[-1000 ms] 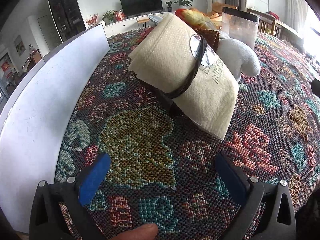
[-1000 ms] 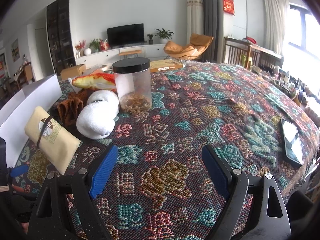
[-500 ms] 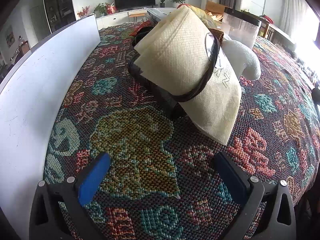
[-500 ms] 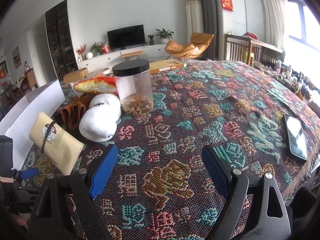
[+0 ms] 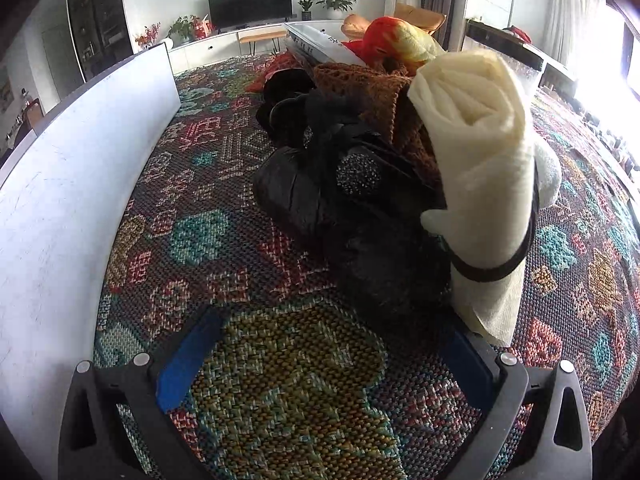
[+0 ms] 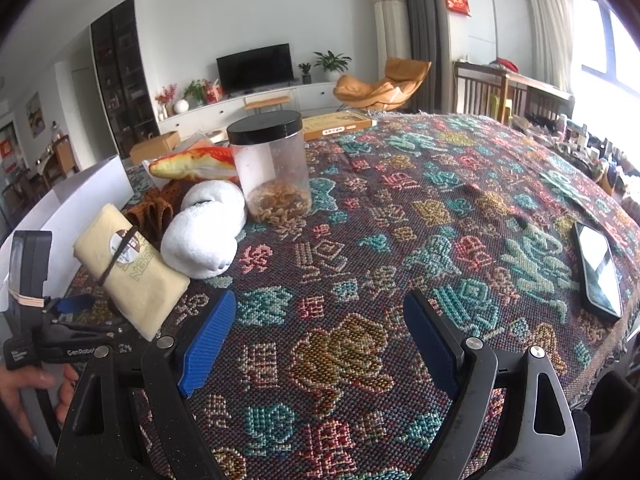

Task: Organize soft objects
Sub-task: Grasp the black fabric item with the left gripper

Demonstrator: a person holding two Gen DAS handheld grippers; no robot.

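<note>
Since the earlier frame, our left tool [image 5: 324, 356] had moved closer to the soft pile, jaws spread wide and holding nothing, so the black bundle [image 5: 352, 216] now lay just ahead of its fingers. We judged this bundle the next pick. Beside it leaned the cream cloth roll [image 5: 484, 184], tied by a black band so it could not unfold. Our right tool [image 6: 320, 344] waited wide open and empty over the bare desk [image 6: 400, 220], well apart from the pile.
</note>
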